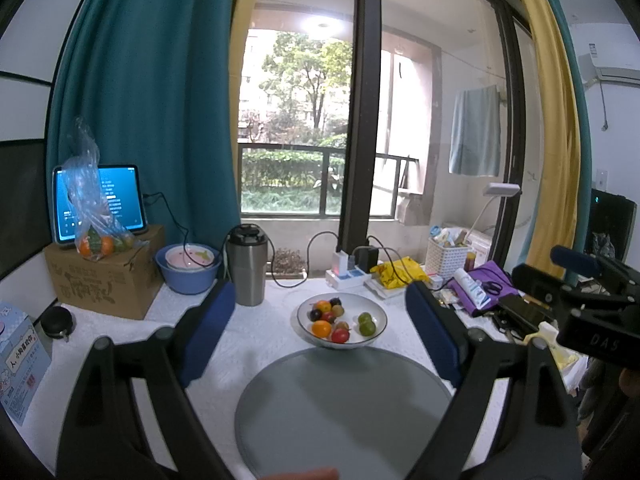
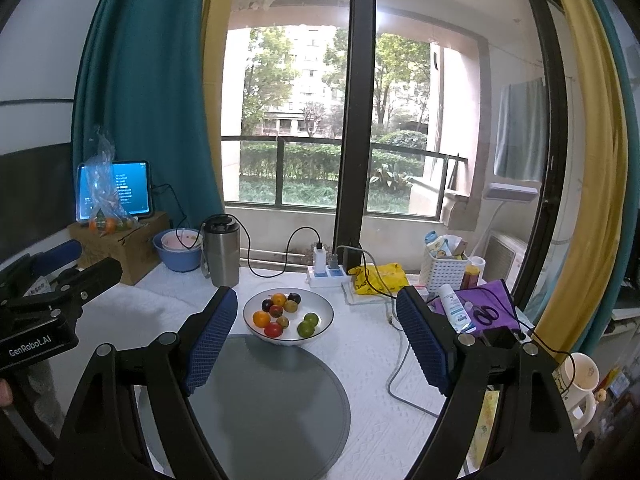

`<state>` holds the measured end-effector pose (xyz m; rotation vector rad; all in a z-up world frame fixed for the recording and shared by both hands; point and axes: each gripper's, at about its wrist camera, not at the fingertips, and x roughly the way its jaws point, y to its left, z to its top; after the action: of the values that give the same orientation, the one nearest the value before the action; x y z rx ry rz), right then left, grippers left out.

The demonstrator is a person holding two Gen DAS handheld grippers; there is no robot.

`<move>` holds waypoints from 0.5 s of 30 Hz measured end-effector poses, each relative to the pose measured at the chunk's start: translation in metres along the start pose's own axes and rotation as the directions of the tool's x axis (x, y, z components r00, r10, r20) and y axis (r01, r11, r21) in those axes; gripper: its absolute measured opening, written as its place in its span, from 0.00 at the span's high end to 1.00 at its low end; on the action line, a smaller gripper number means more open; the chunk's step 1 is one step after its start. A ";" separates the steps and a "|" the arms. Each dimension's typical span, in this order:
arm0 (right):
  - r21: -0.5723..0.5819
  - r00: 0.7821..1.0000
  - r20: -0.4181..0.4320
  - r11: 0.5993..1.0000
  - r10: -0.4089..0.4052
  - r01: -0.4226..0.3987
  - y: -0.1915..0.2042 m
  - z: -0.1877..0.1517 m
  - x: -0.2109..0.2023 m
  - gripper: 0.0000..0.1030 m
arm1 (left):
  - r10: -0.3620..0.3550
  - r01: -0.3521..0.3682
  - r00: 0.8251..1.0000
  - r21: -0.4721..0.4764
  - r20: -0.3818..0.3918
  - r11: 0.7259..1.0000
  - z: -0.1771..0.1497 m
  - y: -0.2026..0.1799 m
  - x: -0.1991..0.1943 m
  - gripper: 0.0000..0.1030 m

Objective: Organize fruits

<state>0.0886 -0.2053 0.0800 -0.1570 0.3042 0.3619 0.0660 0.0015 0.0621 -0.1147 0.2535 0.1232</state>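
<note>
Left wrist view: the left claw (image 1: pixel 320 320) is spread wide, its blue pads (image 1: pixel 208 332) far apart with nothing between them, held above the white tabletop (image 1: pixel 256 332). Straight ahead at 12 o'clock sits a white bowl (image 1: pixel 378 320) of small fruits (image 1: pixel 322 328): orange, red and dark ones on its 9 o'clock side, two green ones toward 3 o'clock. A round grey mat (image 1: pixel 344 412) lies just in front of the bowl, at 6 o'clock from it, its far edge under the bowl's near rim. A steel tumbler (image 1: pixel 248 268) stands at 10 o'clock from the bowl, with a blue basin (image 1: pixel 188 276) and a cardboard box (image 1: pixel 108 276) further toward 9 o'clock.

Right wrist view: the right claw (image 2: pixel 316 320) is likewise wide open and empty. The bowl (image 2: pixel 324 310) lies between its pads (image 2: pixel 424 340), the mat (image 2: pixel 272 404) below. The left claw's body shows at 9 o'clock. A yellow bag (image 2: pixel 380 276) and a white basket (image 2: pixel 444 268) sit at 2 o'clock.
</note>
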 end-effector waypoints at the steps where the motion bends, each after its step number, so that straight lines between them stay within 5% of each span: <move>1: 0.000 1.000 0.000 1.000 0.000 0.000 0.000 0.000 0.000 0.18 | 0.000 0.000 1.000 -0.001 0.000 1.000 0.000 0.000 -0.001 0.15; 15: 0.002 1.000 -0.002 1.000 0.000 0.000 0.001 -0.001 -0.001 0.18 | 0.000 0.000 1.000 -0.003 0.001 1.000 0.001 0.001 0.000 0.15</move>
<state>0.0873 -0.2049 0.0787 -0.1549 0.3067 0.3616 0.0656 0.0028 0.0629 -0.1174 0.2521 0.1240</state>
